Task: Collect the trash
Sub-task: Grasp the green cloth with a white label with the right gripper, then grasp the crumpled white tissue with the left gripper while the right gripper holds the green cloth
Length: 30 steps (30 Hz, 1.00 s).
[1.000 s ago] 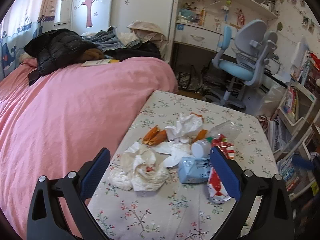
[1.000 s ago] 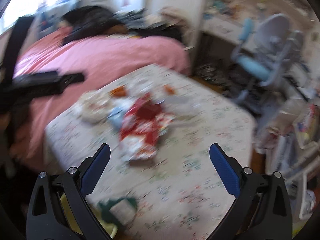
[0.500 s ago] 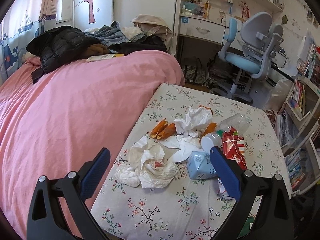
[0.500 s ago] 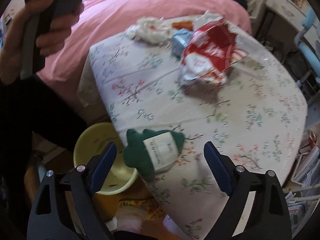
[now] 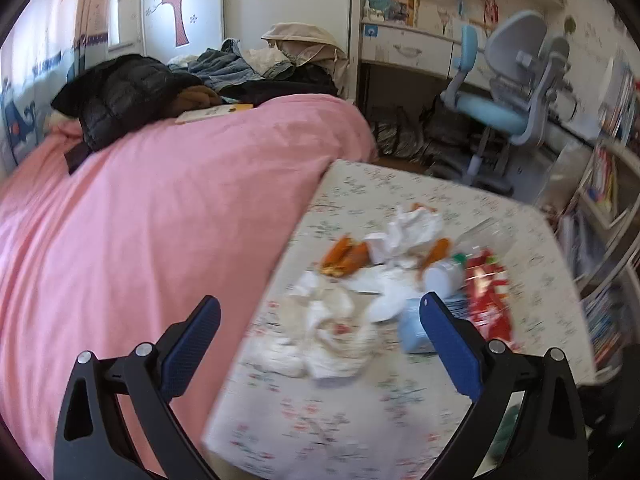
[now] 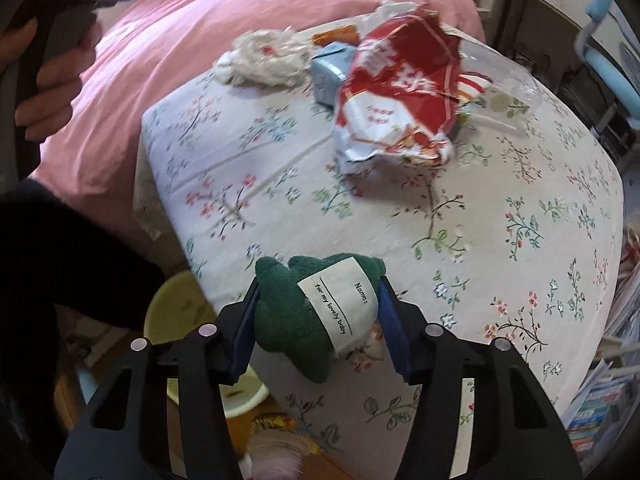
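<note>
A green plush cloth with a white label (image 6: 288, 320) lies at the near edge of the floral table (image 6: 480, 240). My right gripper (image 6: 318, 286) straddles it, and its closing jaws have both pads touching the cloth. Farther back lie a red snack bag (image 6: 396, 92), a blue carton (image 6: 328, 68), crumpled tissues (image 6: 260, 56) and a clear plastic bottle (image 6: 500, 76). In the left wrist view my left gripper (image 5: 318, 302) hangs open and holds nothing. It is above the tissues (image 5: 332, 332), orange peels (image 5: 344, 254), a white bottle (image 5: 440, 276) and the snack bag (image 5: 488, 296).
A yellow bin (image 6: 180, 320) stands on the floor under the table's near corner. A pink bed (image 5: 140, 220) with piled clothes borders the table's left side. A person's hand (image 6: 44, 80) holds the left gripper. A blue desk chair (image 5: 500, 112) and bookshelves stand to the right.
My right gripper has sunk onto the green cloth, and its jaws have narrowed from wide open until they touch it. The left gripper has barely shifted and stays open.
</note>
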Motion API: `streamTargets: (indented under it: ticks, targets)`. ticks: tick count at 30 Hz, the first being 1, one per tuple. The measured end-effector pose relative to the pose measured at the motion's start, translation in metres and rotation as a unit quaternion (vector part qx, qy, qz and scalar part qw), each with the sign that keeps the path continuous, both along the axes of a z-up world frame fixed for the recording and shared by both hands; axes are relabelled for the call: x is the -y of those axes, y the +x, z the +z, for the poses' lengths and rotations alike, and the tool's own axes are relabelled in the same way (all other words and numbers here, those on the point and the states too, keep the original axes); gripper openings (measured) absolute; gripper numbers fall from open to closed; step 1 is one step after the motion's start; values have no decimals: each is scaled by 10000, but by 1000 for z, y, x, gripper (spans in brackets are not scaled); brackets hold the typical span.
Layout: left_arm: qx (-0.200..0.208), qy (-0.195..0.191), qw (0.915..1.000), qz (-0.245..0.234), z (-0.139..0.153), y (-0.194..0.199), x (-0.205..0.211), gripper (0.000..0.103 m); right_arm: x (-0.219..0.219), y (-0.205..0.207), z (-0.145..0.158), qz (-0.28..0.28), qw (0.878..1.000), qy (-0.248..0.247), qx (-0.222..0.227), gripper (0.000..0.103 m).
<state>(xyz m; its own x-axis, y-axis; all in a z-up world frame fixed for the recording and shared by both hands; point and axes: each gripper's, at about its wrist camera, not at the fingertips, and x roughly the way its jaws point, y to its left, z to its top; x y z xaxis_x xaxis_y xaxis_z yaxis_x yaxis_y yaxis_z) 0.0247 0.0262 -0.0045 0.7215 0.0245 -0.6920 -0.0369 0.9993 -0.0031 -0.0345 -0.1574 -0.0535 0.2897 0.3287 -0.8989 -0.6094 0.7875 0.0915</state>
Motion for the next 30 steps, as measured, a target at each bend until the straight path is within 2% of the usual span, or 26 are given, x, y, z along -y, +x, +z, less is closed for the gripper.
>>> streamTargets:
  ticks: [2,7,12,18,22,23,25,26,28,30]
  targets:
    - [-209,-35,9998,44,-4,6,-14,95,2,1,6,-61,9998,192,28,52]
    - [-676,-585,9959,149,-19,19,-44,95,11,-1,29,-141,9977,632,188,52]
    - [-990,-695,9925,172,-37,31,-49,95,16,0,42,-236,9938,1063,214,52]
    - [-1182,-876,9891,66,-53,41,-39,95,23,1,51,-365,9887,1447,154,52]
    - [-1158,-1484,9821,56,-53,42,-48,95,24,2,54,-425,9867,1563,156,52]
    - [-1184,-1512,9813,93,-55,43,-47,95,23,2,54,-415,9867,1561,158,52]
    - [-1259,-1169,9849,195,-60,46,-41,87,20,1,54,-374,9868,1568,141,52]
    - [-1283,-935,9872,155,-62,47,-34,86,19,1,54,-353,9872,1551,139,52]
    - [-1297,-657,9894,20,-65,49,-22,76,17,1,52,-322,9876,1532,131,52]
    - [-1247,-311,9916,-125,-68,49,-11,72,15,1,51,-310,9877,1526,116,52]
